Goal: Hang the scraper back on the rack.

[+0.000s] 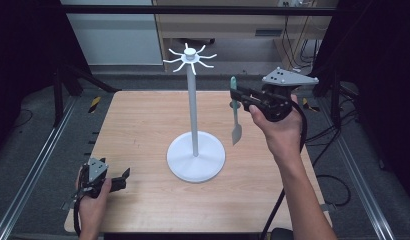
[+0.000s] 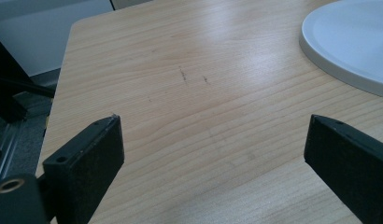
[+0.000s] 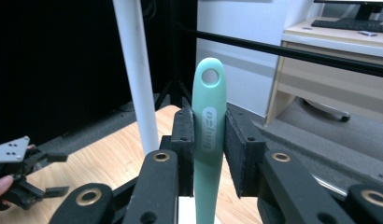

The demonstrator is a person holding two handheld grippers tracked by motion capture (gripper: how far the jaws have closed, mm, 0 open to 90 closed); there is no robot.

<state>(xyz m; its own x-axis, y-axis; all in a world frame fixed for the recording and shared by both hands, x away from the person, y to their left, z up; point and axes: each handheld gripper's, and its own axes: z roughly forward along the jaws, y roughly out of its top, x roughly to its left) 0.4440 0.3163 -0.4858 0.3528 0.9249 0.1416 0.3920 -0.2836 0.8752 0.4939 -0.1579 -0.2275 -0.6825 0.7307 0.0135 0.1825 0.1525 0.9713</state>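
Light falls evenly from overhead on the table [image 1: 143,130] — surroundings at nine and three o'clock sink into black. A soft sheen crosses the wood in the left gripper view; the nearest jaws blur slightly — no harsh shadows.

Matt green plastic spatula [image 3: 209,135], pale wood-grain table [image 1: 143,130]

From above the near edge we look forward and down on the whole table [image 1: 143,125], the white stand [image 1: 194,120] at centre. Our left gripper view sits low and close over the wood, the stand's base [image 2: 353,42] at upper right. Our right gripper view looks level past its jaws (raised well above the table), sharing the stand's pole [image 3: 136,70] and the left gripper [image 3: 21,179] at lower left.
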